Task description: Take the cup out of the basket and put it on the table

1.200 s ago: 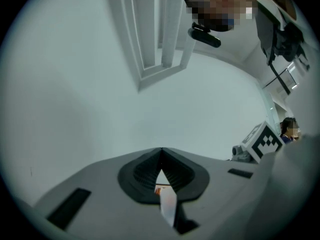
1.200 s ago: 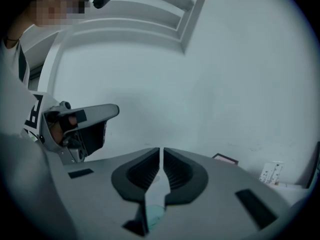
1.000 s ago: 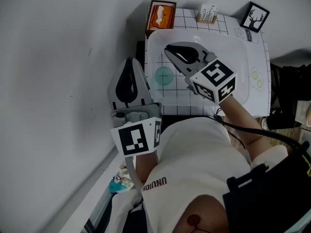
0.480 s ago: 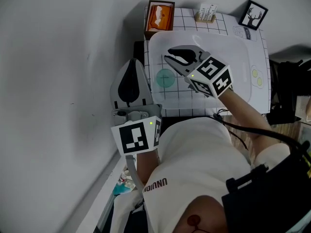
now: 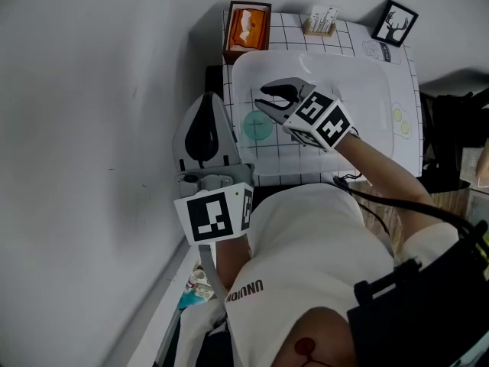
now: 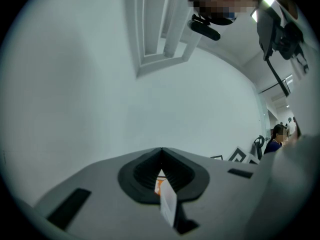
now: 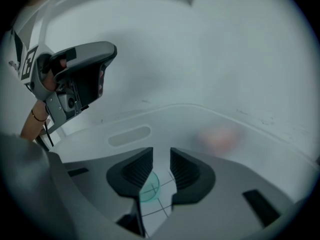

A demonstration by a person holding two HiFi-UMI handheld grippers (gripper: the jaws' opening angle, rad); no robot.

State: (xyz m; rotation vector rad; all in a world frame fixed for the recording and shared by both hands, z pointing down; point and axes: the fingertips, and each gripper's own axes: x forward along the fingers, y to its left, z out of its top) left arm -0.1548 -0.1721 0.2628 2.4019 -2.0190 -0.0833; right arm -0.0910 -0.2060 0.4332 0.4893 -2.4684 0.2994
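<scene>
A teal cup [image 5: 257, 125] stands on the floor of the translucent white basket [image 5: 306, 58] on the table. My right gripper [image 5: 265, 98] reaches down into the basket just right of and above the cup. Its jaws have just been opening and stand apart with nothing between them. In the right gripper view the cup [image 7: 148, 188] shows through the gap below the right gripper [image 7: 161, 159], apart from the pads. My left gripper [image 5: 205, 96] hangs level outside the basket's left side, jaws together and empty. It also shows as the left gripper [image 6: 161, 151] and the left gripper [image 7: 80, 79].
An orange tissue box [image 5: 247, 23], a small card holder [image 5: 321, 20] and a framed deer picture [image 5: 395, 23] stand along the far edge of the grid-patterned table [image 5: 406, 90]. A plain white wall runs along the left. The basket wall [image 7: 129, 135] has a handle slot.
The right gripper has sunk into the basket towards the cup and tipped downward, and its jaws have gone from shut to apart. The left gripper has barely shifted.
</scene>
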